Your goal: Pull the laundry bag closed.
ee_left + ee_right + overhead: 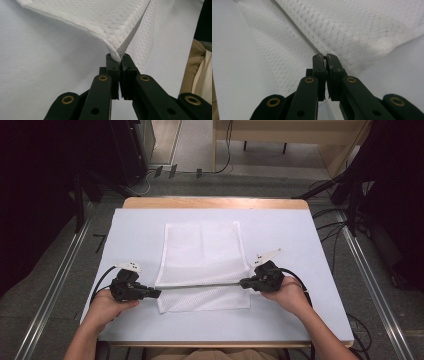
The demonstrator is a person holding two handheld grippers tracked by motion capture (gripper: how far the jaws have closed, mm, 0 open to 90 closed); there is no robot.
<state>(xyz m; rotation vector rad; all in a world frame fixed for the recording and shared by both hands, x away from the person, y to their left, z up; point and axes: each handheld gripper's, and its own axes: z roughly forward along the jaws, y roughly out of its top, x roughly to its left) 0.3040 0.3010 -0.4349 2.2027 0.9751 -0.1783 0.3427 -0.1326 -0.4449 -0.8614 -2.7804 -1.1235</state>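
A white mesh bag (pixel 202 257) lies flat in the middle of the white table (pixel 140 227). Its near part is lifted and pulled taut into a grey line between the two grippers. My left gripper (pixel 156 293) is shut on the bag's left corner; in the left gripper view the mesh corner (pixel 117 53) is pinched between the jaw tips (pixel 118 58). My right gripper (pixel 244 283) is shut on the right corner, with the hem (pixel 297 27) running away from its closed jaws (pixel 324 58). A loose layer of mesh (pixel 205 302) hangs down onto the table below the taut edge.
The table's wooden far edge (pixel 215 203) shows beyond the white surface. Dark stands and cables (pixel 345 195) flank the table on the floor at both sides. A person's forearms (pixel 320 330) come in from the near edge.
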